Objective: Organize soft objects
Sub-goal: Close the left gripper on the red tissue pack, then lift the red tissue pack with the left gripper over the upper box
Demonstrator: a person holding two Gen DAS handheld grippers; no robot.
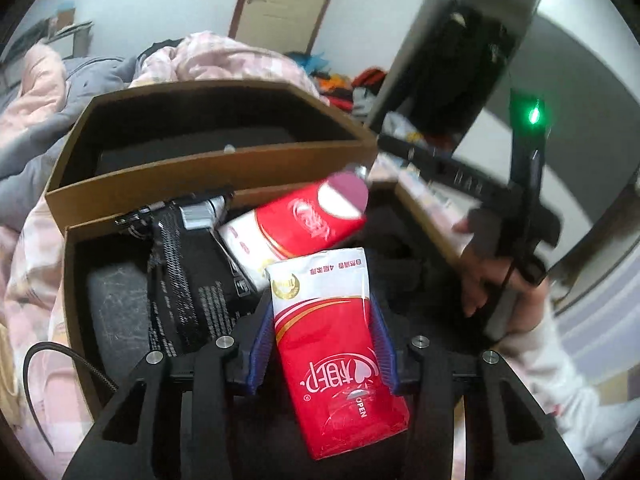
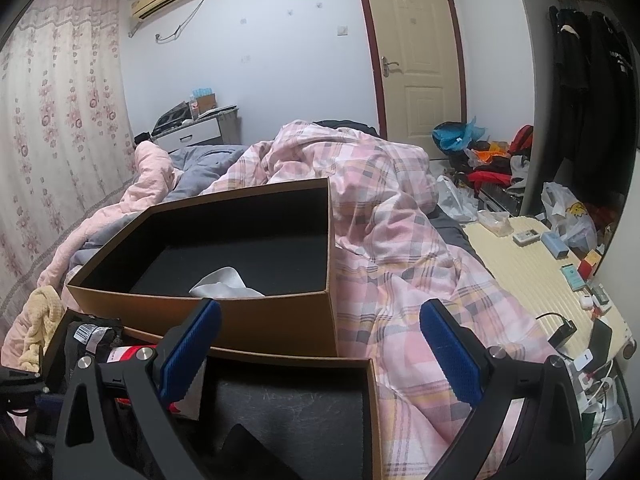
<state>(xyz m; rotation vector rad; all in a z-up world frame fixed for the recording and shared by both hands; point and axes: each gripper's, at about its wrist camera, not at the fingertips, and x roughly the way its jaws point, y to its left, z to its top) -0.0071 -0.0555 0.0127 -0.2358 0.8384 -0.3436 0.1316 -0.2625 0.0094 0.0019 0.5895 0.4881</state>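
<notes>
A red and white tissue pack [image 1: 336, 360] stands tilted between the blue pads of my left gripper [image 1: 322, 312], which is shut on it above the near cardboard box [image 1: 72, 280]. A second red tissue pack [image 1: 296, 224] lies in that box beside a black strapped pouch [image 1: 188, 280]. My right gripper [image 2: 320, 312] hangs open with nothing between its fingers, over the near box's [image 2: 372, 400] far rim. Behind it the far box [image 2: 240, 324] holds a white cloth [image 2: 224, 282].
Both boxes rest on a bed with a rumpled pink plaid quilt [image 2: 400, 220]. A yellow towel [image 2: 40, 320] lies left of the boxes. A cream surface [image 2: 520, 264] with small items stands at the right. A person's hand [image 1: 492, 280] shows at the right of the left wrist view.
</notes>
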